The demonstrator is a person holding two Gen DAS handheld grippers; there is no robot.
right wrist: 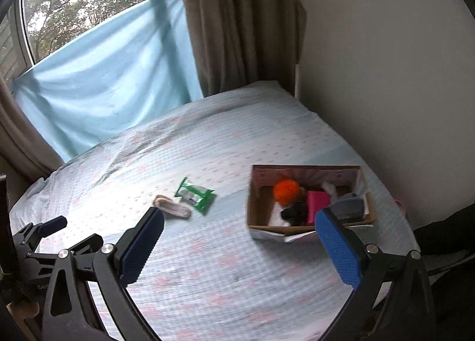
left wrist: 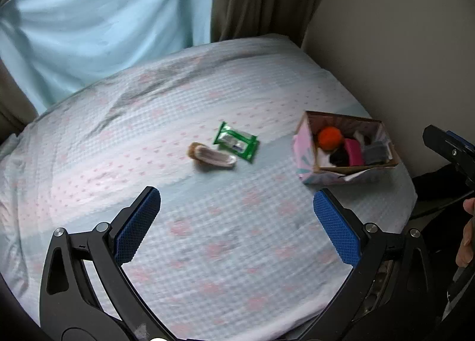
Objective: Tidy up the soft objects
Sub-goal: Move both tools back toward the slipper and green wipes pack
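Note:
A green wipes packet [left wrist: 236, 141] [right wrist: 196, 195] lies mid-bed, with a small brown and pink pouch-like soft thing [left wrist: 211, 155] [right wrist: 172, 207] just left of it. To the right stands an open cardboard box [left wrist: 305, 148] [right wrist: 254, 207] holding an orange fluffy ball [left wrist: 329, 136] [right wrist: 286, 190], a pink item [left wrist: 354, 152] [right wrist: 317, 206], a black item, and grey and white pieces. My left gripper [left wrist: 237, 203] hovers open and empty over the near bed. My right gripper [right wrist: 240, 223] is also open and empty, its right pad [right wrist: 338, 244] in front of the box's near corner.
The bed [left wrist: 207, 237] [right wrist: 222, 266] has a pale blue sheet with pink dots. A wall runs along its right side, and a brown curtain [right wrist: 237, 20] and a blue cloth [left wrist: 89, 29] stand behind. The left gripper shows at the right wrist view's left edge [right wrist: 44, 231].

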